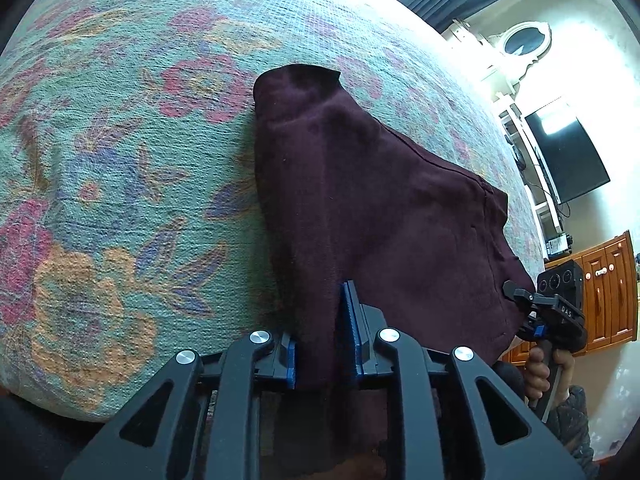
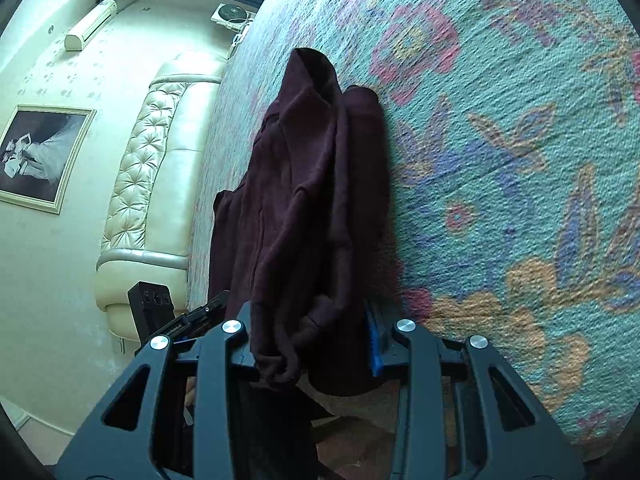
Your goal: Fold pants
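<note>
Fingers, left [image 1: 326, 340]: slightly spread around a pants [image 1: 360, 208] fold.
Fingers, right [image 2: 316, 352]: pinching bunched cloth.
Pants: near bed [image 1: 120, 160] edge, long axis running away from both.

Maroon pants [image 2: 308, 184] lie bunched on the floral bedspread [image 2: 500, 160], seemingly clamped between the right gripper [image 2: 316, 356] fingers.
</note>
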### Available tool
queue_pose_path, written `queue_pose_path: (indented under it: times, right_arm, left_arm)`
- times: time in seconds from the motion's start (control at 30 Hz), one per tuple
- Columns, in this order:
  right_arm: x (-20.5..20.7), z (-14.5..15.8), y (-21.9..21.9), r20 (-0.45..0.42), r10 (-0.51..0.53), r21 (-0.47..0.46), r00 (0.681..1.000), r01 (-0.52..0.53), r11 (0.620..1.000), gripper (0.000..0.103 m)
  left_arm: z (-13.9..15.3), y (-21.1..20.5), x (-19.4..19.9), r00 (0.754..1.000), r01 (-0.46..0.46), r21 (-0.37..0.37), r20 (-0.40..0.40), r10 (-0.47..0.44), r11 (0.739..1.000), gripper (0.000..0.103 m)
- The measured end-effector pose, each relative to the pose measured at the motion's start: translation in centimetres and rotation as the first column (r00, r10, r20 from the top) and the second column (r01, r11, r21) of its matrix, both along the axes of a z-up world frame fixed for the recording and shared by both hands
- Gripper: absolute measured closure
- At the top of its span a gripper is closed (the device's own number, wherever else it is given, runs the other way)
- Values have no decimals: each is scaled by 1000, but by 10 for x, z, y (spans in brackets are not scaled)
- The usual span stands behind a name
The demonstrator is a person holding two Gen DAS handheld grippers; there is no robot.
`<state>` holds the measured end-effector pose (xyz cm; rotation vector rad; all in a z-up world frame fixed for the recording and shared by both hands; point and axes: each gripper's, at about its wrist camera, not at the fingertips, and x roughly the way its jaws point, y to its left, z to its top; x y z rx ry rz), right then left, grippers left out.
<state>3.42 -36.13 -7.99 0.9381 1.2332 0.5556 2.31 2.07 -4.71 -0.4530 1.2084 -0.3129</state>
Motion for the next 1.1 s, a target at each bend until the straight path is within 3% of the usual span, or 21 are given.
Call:
queue_pose_path:
  times: [0.3, 0.37, 0.43, 0.5, 0.63, 0.73, 1.1]
  right_arm:
    - [-2, 0, -6, -2, -5, 10, 1000, 5, 1000, 67]
    - [-2, -1, -9, -2, -12, 27, 1000, 12, 1000, 65]
    - [-3, 0, -12, 2, -12, 32, 1000, 12, 999, 61]
    - [-2, 4, -16, 5, 1, 3, 1000, -1, 1000, 58]
    - [2, 26, -36, 55, -33, -80, 998, 37, 996, 45]
    - [14, 33, -55, 80, -95, -73, 992, 101, 992, 38]
    - [92, 0, -25, 60, -93, -51, 994, 96, 994, 35]
  left_arm:
    - [-3, 8, 1, 1000, -4, -24, -6, 4, 1000, 77]
    - [-4, 11, 2, 1000, -2, -51, -5, 2, 999, 67]
    - [-6, 14, 2, 1000, 11, -143, -10, -12, 990, 32]
    - [-2, 18, 0, 1000, -3, -179, 3, 4, 984, 25]
    - [21, 29, 0, 995, 7, -140, 103, 7, 990, 21]
    - [29, 38, 11, 988, 20, -97, 153, -5, 995, 18]
    - [-5, 42, 89, 999, 1, -163, 48, 7, 987, 18]
